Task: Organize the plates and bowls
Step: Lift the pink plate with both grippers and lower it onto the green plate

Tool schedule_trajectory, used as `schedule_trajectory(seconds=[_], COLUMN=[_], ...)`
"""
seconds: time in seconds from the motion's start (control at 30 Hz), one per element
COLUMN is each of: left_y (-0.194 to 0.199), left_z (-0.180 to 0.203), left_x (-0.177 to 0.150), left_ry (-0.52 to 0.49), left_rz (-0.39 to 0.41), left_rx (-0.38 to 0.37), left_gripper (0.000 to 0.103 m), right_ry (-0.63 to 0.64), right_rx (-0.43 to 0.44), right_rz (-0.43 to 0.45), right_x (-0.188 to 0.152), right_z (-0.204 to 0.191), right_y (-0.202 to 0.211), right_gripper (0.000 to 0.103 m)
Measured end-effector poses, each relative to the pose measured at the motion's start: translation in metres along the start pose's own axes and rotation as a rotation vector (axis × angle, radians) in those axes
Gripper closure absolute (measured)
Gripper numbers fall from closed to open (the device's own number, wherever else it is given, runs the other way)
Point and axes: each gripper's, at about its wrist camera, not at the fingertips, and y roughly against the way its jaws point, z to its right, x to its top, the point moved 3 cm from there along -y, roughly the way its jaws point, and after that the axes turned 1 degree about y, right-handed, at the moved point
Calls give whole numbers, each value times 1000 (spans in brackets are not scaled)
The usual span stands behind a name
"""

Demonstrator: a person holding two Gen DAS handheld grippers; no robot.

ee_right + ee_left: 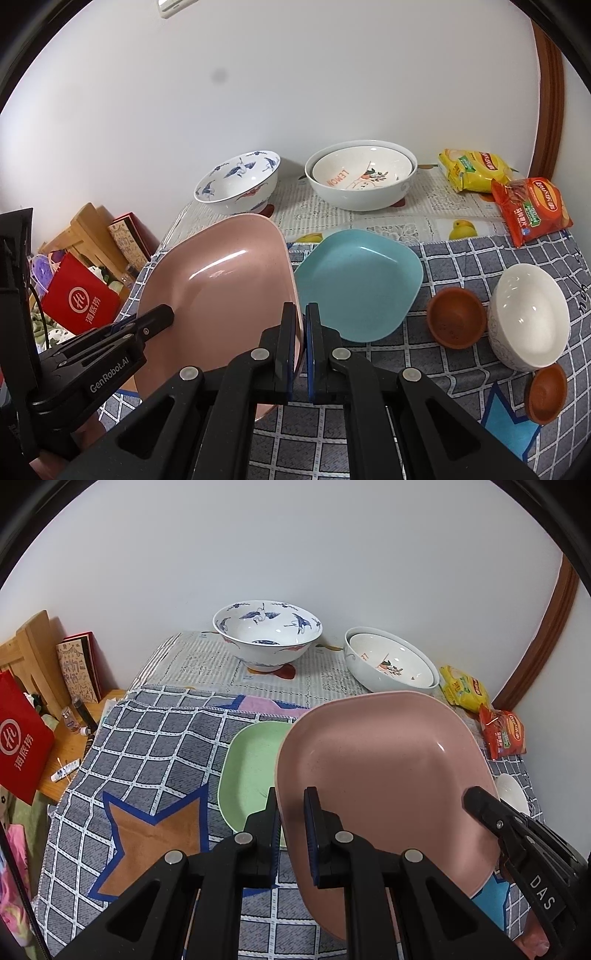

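A pink square plate (376, 760) (221, 280) hangs tilted above the checked cloth, held from both sides. My left gripper (291, 797) is shut on its left rim, and it also shows in the right wrist view (162, 314). The right gripper (301, 314) is shut on the plate's right rim; its tip shows at the plate's far edge (476, 797). A green plate (247, 768) lies on the cloth, partly under the pink one. To the right lies a blue plate (362, 280).
At the back stand a blue crane-patterned bowl (236, 184) and two nested white bowls (362, 177). A white bowl (528, 317) and two small brown bowls (456, 321) (546, 391) sit at right. Snack packets (532, 210) lie far right. A red bag (22, 738) stands beside the table's left edge.
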Motion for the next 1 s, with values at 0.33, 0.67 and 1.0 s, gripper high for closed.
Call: schedule_trajectory(seconds=[0.33, 0.67, 1.0], left_y=[-13, -31, -63], left_z=[-9, -25, -42], left_x=[8, 20, 32], left_ry=[0, -6, -20], left_rz=[-8, -16, -54], left_rx=[-1, -19, -42], left_gripper=[91, 91, 91], right_ry=[4, 7, -16], right_rx=[-1, -9, -33], right_rz=[-6, -13, -35], right_x=[6, 12, 19], right_z=[-7, -17, -25], right_y=[-13, -33, -65], right_gripper=[98, 97, 97])
